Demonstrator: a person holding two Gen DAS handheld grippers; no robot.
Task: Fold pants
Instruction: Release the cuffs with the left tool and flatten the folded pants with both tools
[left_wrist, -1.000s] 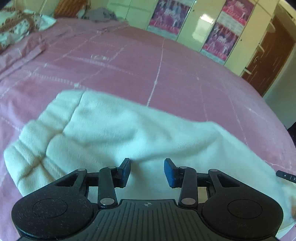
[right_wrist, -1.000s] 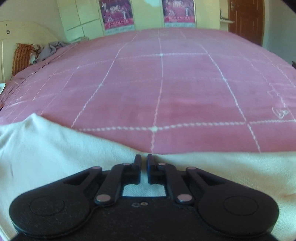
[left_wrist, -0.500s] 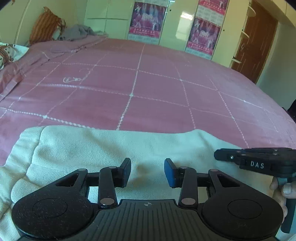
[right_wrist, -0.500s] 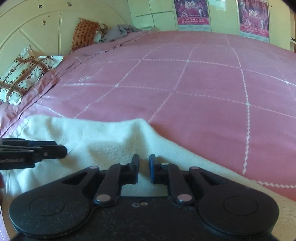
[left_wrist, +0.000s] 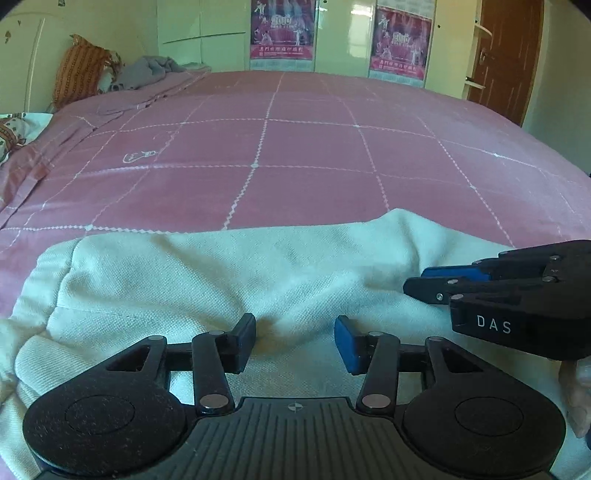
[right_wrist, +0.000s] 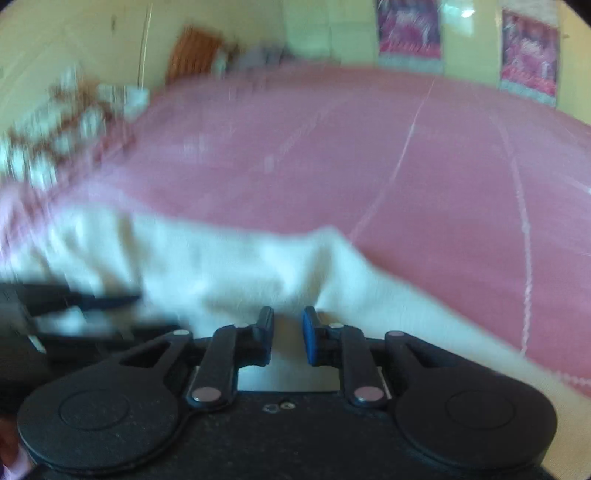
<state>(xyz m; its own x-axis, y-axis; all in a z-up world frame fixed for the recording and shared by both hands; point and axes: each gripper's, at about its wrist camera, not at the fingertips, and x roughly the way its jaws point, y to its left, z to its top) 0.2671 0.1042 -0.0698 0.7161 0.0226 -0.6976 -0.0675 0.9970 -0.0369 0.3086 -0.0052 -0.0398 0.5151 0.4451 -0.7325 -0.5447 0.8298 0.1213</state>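
The cream pants (left_wrist: 236, 280) lie folded over on the pink bed near the front edge. My left gripper (left_wrist: 294, 341) is open just above the fabric, holding nothing. My right gripper (right_wrist: 288, 334) has its jaws a little apart over the pants (right_wrist: 236, 266), and nothing shows between them. That view is blurred by motion. The right gripper also shows at the right of the left wrist view (left_wrist: 436, 284), low over the cloth. The left gripper shows at the left of the right wrist view (right_wrist: 92, 306).
The pink bedspread (left_wrist: 295, 147) with white grid lines stretches far ahead. Pillows (left_wrist: 79, 74) and a grey garment (left_wrist: 147, 72) lie at the far left. A wardrobe with posters (left_wrist: 282, 33) and a brown door (left_wrist: 506, 55) stand behind the bed.
The right gripper's jaws have parted from shut and it has swung left, close to the left gripper. The left gripper has stayed open and turned to face straight across the bed.
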